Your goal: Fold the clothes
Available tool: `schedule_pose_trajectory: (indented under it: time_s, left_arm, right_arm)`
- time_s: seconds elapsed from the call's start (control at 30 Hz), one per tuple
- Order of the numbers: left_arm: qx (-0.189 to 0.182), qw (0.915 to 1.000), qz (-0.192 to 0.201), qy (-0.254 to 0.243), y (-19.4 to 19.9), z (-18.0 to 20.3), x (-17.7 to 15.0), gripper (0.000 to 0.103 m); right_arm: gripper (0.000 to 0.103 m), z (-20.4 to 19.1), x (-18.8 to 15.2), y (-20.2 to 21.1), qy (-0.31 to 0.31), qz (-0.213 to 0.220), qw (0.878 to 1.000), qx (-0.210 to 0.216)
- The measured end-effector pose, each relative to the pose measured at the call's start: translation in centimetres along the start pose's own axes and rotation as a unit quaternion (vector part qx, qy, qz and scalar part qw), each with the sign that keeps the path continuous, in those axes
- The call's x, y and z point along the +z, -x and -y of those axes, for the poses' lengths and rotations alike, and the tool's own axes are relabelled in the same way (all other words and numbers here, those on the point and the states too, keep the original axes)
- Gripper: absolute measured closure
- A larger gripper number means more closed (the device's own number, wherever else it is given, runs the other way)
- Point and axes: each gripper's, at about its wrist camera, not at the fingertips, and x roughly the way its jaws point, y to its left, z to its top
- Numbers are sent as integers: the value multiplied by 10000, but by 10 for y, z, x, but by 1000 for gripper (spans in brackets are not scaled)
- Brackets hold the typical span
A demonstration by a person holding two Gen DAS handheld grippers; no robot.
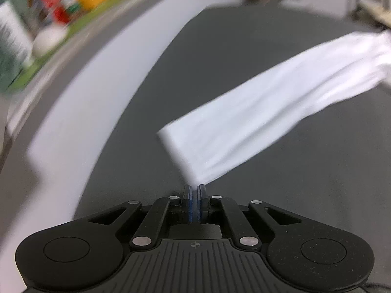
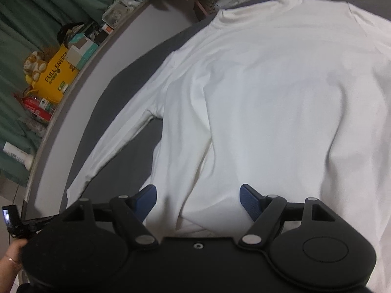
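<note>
A plain white shirt (image 2: 268,92) is seen, unpatterned, on a dark grey worktop (image 2: 136,73) edged with a pale grey band. Both grippers are black, the right gripper (image 2: 198,195) with blue pads (image 2: 249,200). A yellow bag (image 2: 58,73) printed with dark lettering is backed by green curtains (image 2: 36,12).

- Left gripper (image 1: 194,187): black two-finger unit with blue pads, angled downward; jaws closed together, pinching the cuff corner of a white sleeve (image 1: 256,112) between the pad tips.
- Right gripper (image 2: 198,196): same black build, angled downward; jaws spread wide, blue pads (image 2: 249,201) well apart, nothing pinched between them.
- Person's hand (image 2: 11,260): seen at the lower left edge of the right wrist view, partly cut off by the frame; grip not discernible.
</note>
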Motion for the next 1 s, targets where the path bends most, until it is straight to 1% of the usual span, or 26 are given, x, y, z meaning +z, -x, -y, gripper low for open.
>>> schedule_pose_trajectory:
  time_s: [0.07,0.1,0.13,0.17,0.2,0.23,0.27,0.3,0.33,0.37,0.4,0.43,0.5,0.57,0.63,0.7,0.77,0.8,0.83,0.87,0.93,0.97,1.0]
  left_arm:
    - [-610,9978,251,76,22,23,14,89]
    - [-916,9952,342,91,32,35,22,63]
    - [-1230,9914,446,51,43,52,30,26]
    - [-1447,9873,645,-108,55,72,36,12]
    - [-1663,9821,843,-267,67,92,41,0]
    - [-1875,9759,1007,-476,79,112,45,0]
    - [-2079,9686,1033,-887,88,133,46,0]
    - [-2267,9594,1046,-1313,96,154,46,0]
    - [-2402,9485,1010,-1803,104,175,44,0]
    - [-2520,9354,956,-2287,112,197,42,0]
    - [-2580,9229,820,-2738,118,219,37,0]
    - [-2579,9137,645,-3073,120,238,31,0]
    - [-2534,9059,349,-3374,119,268,17,0]
    - [-2548,9128,124,-3188,113,278,4,1]
    - [-2585,9203,-140,-2931,103,283,-8,1]
    - [-2481,9272,-278,-2792,89,291,-24,1]
    - [-2285,9234,-214,-3078,93,302,-37,1]
    - [-2233,9183,-47,-3268,99,305,-43,1]
    - [-2200,9156,24,-3367,104,307,-48,1]
    - [-2166,9138,68,-3435,109,309,-52,4]
    - [-2099,9202,-54,-3302,108,310,-52,28]
    - [-2071,9260,-103,-3154,105,312,-52,31]
    - [-2021,9283,-155,-3116,100,315,-53,35]
  right_arm:
    - [29,1,5,9,62,210,9997,-67]
    - [29,4,8,15,81,310,9993,-170]
    - [29,6,10,20,99,411,9987,-274]
    - [29,8,12,24,114,434,9980,-437]
    - [29,11,14,28,129,441,9970,-624]
    - [29,14,15,34,159,454,9959,-764]
    - [29,15,16,40,206,413,9959,-783]
    - [29,16,16,46,253,371,9958,-798]
    - [29,14,14,55,394,285,9956,-797]
    - [29,12,11,64,537,197,9952,-795]
    - [29,10,8,73,680,110,9945,-792]
    - [29,8,1,84,775,67,9933,-849]
    - [29,4,-13,104,961,-18,9907,-966]
    - [29,-1,-27,127,844,31,9917,-965]
    - [29,-8,-39,149,780,188,9925,-926]
    - [29,-16,-49,169,767,371,9925,-876]
    - [27,-25,-56,181,851,506,9911,-892]
    - [25,-30,-58,185,925,550,9898,-933]
    - [23,-33,-59,186,985,559,9886,-994]
    - [21,-36,-60,186,1017,545,9877,-1059]
    - [21,-40,-63,183,1037,471,9871,-1122]
    - [21,-41,-64,181,1023,436,9871,-1151]
    - [21,-43,-65,179,1034,421,9861,-1231]
